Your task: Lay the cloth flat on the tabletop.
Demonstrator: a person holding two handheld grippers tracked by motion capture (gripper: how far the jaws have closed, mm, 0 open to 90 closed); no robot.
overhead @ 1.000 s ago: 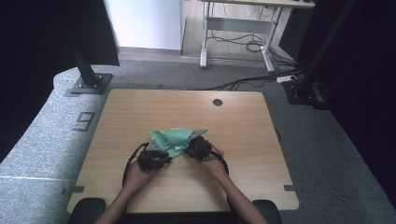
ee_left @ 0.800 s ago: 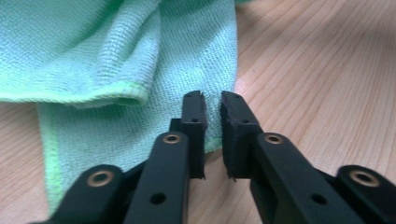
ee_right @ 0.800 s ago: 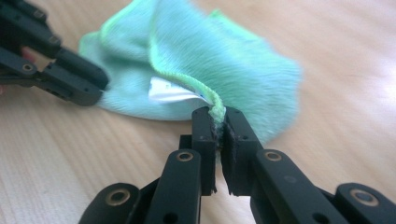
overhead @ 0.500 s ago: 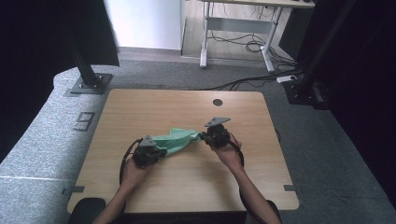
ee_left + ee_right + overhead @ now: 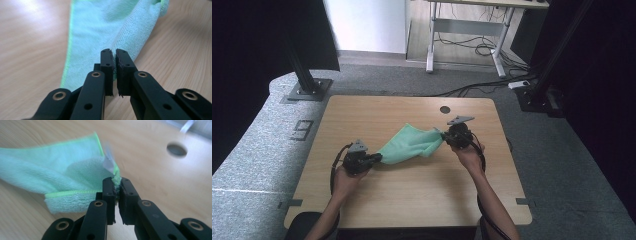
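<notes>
Mid-surface, the green cloth [image 5: 412, 145] hangs stretched in a diagonal band between both grippers, near-left corner low, far-right corner raised, its middle sagging to the wooden surface [image 5: 422, 195]. A second ago it was a bunched heap with both grippers crowded at it; now the hands are pulled apart, the right one gone farther out and to the far right. The left hand-held gripper [image 5: 373, 158] has just been closing, with cloth between its jaws, and is now clenched on the near-left corner. The right hand-held gripper [image 5: 445, 136] is clamped on the far-right corner. Judgement: the cloth is being opened out, likely for spreading flat or folding; it is still partly doubled, so not flat yet.

Left gripper view: jaws nearly together with the thin cloth edge [image 5: 114, 65] pinched, fabric running away taut. Right gripper view: a thicker wad of hem [image 5: 116, 181] in the jaws, a folded-under flap with a bright green border [image 5: 72, 193], a small pale tag [image 5: 108, 165] and the round hole [image 5: 177, 149] in the surface. The high view gives the overall diagonal and both forearms.
</notes>
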